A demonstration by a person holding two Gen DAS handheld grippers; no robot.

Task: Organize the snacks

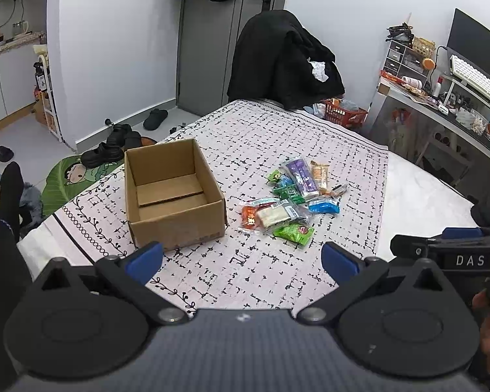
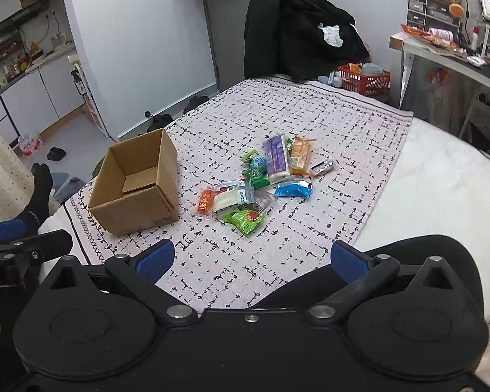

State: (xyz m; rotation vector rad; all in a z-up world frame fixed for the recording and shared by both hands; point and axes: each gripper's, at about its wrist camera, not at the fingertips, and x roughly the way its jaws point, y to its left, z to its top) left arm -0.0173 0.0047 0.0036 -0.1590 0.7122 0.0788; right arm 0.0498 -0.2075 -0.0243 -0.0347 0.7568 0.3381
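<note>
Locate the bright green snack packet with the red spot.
In both wrist views the bright green snack packet with the red spot lies at the near edge of the snack pile, just in front of the cream-coloured packet, right of the open cardboard box.

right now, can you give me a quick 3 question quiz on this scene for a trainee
1. True or false: the box already holds some snacks.
2. Multiple choice: which packet in the snack pile lies nearest the grippers? A) purple packet B) green packet C) blue packet
3. Short answer: what state are the left gripper and the right gripper in?

Key:
1. False. Only its bare cardboard floor shows.
2. B
3. Both open, holding nothing, above the cloth short of the pile.
</note>
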